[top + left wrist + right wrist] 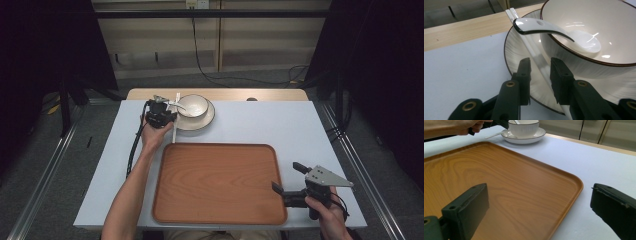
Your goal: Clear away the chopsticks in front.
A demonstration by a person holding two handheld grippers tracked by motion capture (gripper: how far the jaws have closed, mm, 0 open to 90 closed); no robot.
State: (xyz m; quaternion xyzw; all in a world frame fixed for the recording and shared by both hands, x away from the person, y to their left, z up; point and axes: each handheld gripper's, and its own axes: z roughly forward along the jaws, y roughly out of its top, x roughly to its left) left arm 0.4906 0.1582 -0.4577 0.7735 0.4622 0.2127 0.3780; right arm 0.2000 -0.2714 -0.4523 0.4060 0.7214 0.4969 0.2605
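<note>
Chopsticks [537,58], 2 white ones lying side by side, rest across the left rim of the plate [516,65], just beside the bowl [584,57] that stands on it. A spoon [554,31] leans inside the bowl, its handle over the rim. The left gripper [540,75] straddles the chopsticks, its jaws partly apart on either side and seemingly not yet closed on them. Nearer the person than the plate lies a wooden tray [217,182], bare. At the tray's right edge the right gripper [289,176] waits wide open, holding nothing. By my judgement the work has barely begun: nothing has reached the tray.
</note>
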